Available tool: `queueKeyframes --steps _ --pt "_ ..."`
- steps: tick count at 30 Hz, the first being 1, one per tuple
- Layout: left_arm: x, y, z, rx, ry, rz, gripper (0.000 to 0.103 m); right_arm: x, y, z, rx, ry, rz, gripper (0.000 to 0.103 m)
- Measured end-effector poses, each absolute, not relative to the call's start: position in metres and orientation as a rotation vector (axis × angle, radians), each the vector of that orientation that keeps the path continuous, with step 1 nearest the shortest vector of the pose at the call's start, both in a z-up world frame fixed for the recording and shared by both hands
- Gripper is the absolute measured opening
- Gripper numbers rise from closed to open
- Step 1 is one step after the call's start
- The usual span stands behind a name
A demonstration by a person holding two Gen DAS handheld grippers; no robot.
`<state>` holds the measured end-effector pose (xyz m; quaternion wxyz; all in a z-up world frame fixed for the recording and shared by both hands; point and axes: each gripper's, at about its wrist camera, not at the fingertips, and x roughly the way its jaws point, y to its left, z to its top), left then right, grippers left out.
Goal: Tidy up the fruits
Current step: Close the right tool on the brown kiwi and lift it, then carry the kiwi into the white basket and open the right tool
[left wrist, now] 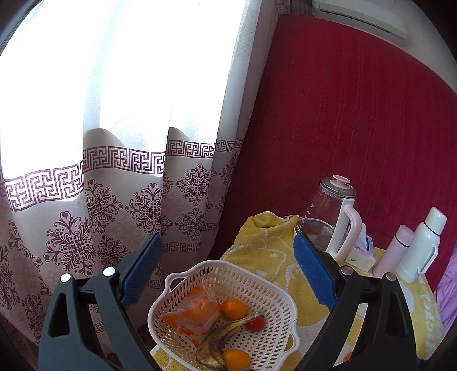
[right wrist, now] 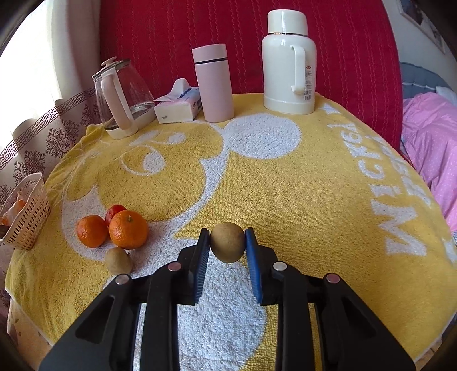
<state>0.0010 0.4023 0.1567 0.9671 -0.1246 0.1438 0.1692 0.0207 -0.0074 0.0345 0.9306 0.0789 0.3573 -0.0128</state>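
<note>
My right gripper (right wrist: 227, 242) is shut on a brown kiwi (right wrist: 227, 242), held just above the yellow towel (right wrist: 285, 185). To its left on the towel lie two oranges (right wrist: 128, 229) (right wrist: 92, 230), a small red fruit (right wrist: 113, 211) behind them and a second kiwi (right wrist: 118, 260). The white perforated basket (left wrist: 265, 288) sits at the table's left edge, also in the right wrist view as basket (right wrist: 27, 217). It holds a spotted banana (left wrist: 220, 339), two oranges (left wrist: 234, 308) (left wrist: 236, 359), a red fruit (left wrist: 255, 323) and a bagged orange item (left wrist: 194, 314). My left gripper (left wrist: 225, 259) hangs open above the basket.
Along the back of the table stand a glass kettle (right wrist: 122, 97), a tissue pack (right wrist: 178, 106), a pink flask (right wrist: 212, 82) and a white thermos (right wrist: 288, 60). A red cover (right wrist: 228, 25) hangs behind, a patterned curtain (left wrist: 114, 185) at left, pink bedding (right wrist: 428, 137) at right.
</note>
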Motion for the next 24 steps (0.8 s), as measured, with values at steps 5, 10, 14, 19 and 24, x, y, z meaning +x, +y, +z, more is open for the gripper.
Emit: queueKeyframes --steps 5,10,14,19,24 --pt "-0.007 0.416 0.162 -0.291 0.272 0.353 0.094 0.019 0.029 0.06 0.19 0.71 0.119 0.026" --pt "-0.013 0.427 0.167 -0.311 0.257 0.352 0.095 0.03 0.098 0.088 0.144 0.687 0.284 0.026" --pt "-0.019 0.435 0.17 -0.332 0.242 0.348 0.095 0.043 0.156 0.105 0.146 0.711 0.435 0.026" --pt "-0.023 0.445 0.172 -0.353 0.232 0.339 0.095 0.05 0.226 0.115 0.087 0.727 0.555 0.026" --pt "-0.028 0.453 0.174 -0.373 0.219 0.357 0.095 0.056 0.274 0.113 0.043 0.762 0.628 0.026"
